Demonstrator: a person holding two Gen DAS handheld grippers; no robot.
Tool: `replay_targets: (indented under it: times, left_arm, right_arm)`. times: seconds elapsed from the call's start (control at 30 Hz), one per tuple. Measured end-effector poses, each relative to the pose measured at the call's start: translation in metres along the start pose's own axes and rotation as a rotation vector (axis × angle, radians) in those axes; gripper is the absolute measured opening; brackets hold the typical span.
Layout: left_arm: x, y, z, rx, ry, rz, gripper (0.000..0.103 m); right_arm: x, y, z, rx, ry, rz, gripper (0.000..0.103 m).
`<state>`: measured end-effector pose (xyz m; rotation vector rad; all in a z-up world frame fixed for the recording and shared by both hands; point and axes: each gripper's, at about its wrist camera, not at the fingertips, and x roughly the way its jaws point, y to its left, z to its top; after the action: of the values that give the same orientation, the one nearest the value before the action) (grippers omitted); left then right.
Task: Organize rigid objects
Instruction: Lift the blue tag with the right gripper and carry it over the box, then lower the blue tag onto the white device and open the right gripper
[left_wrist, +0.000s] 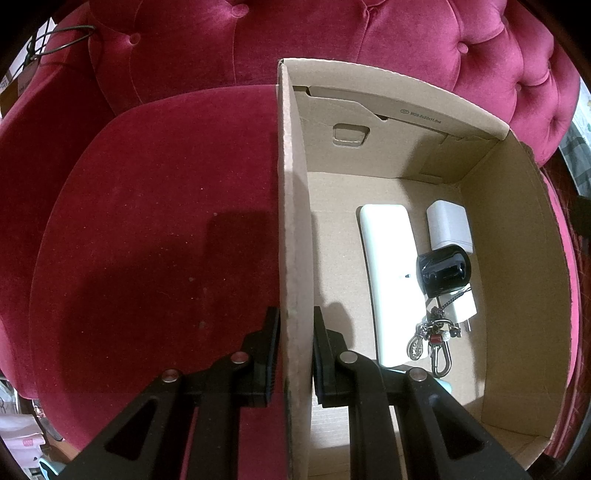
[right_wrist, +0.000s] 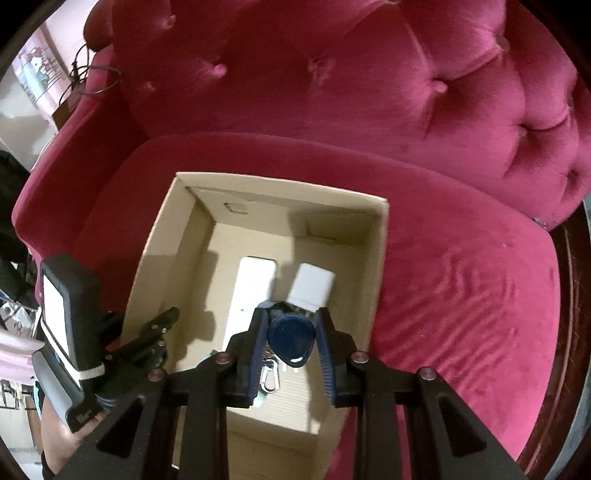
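Note:
An open cardboard box (left_wrist: 517, 236) (right_wrist: 155, 258) sits on a red velvet sofa. Inside lie a long white bar (left_wrist: 391, 273) (right_wrist: 251, 291), a white charger block (left_wrist: 448, 227) (right_wrist: 312, 286), a black rounded case (left_wrist: 443, 271), a small white plug (left_wrist: 463, 308) and a bunch of metal keychains (left_wrist: 434, 341). My left gripper (left_wrist: 295, 343) is shut on the box's left wall (left_wrist: 293, 221), one finger outside and one inside. My right gripper (right_wrist: 291, 334) hangs above the box, shut on a blue teardrop key fob (right_wrist: 291, 339) with a silver carabiner (right_wrist: 269, 380) dangling below it.
The red seat cushion (left_wrist: 147, 240) (right_wrist: 461, 295) spreads on both sides of the box, with the tufted backrest (right_wrist: 369, 74) behind. The left gripper's body and its screen (right_wrist: 70, 321) show at the left of the right wrist view. A black cable (right_wrist: 92, 74) lies over the sofa arm.

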<state>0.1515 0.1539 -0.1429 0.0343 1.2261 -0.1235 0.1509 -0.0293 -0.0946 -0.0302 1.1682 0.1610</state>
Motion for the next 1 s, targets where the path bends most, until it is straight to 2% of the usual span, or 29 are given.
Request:
replay_targets:
  times: [0.3, 0.63, 1.0]
  left_arm:
    - [0.0, 0.001, 0.0, -0.001, 0.0, -0.002, 0.017]
    - [0.0, 0.001, 0.0, -0.001, 0.0, -0.002, 0.017]
    - [-0.001, 0.0, -0.001, 0.0, 0.0, 0.0, 0.017]
  right_arm:
    - [0.034, 0.019, -0.004, -0.026, 0.034, 0.017, 0.027]
    - [0.066, 0.028, -0.016, -0.046, 0.051, -0.012, 0.028]
    - [0.081, 0.031, -0.023, -0.051, 0.065, 0.008, 0.028]
